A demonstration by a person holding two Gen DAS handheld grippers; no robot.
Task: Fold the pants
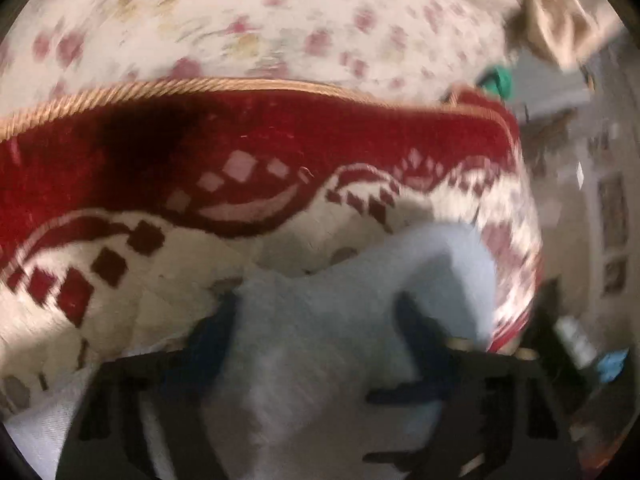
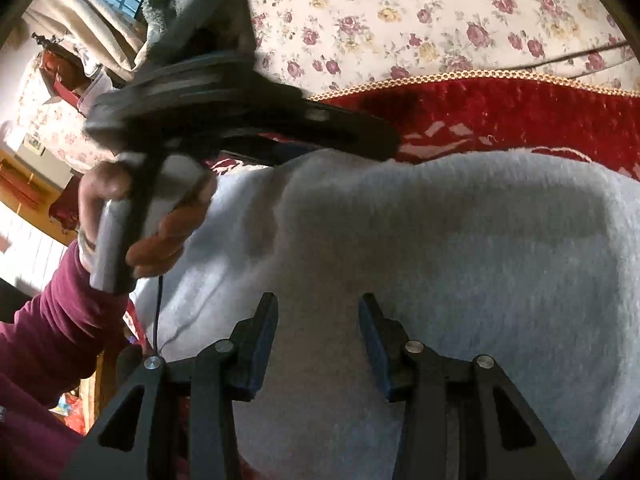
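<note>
Pants point(image 2: 400, 240) look soft, limp and light, a pale grey fleece that I judge will sag and bunch; I would pinch an edge or corner through both layers, not the slack middle. They lie on the red-and-cream rug point(image 1: 280, 140) over the floral sheet point(image 2: 440, 12); my left gripper point(image 1: 316, 320) straddles a raised fold, jaws half apart, grip uncertain through blur; my right gripper point(image 2: 318, 308) hangs part open over the cloth, holding nothing.

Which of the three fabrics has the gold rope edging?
The red and cream blanket; the grey pants lying on it and the rose-print sheet beyond show none.
</note>
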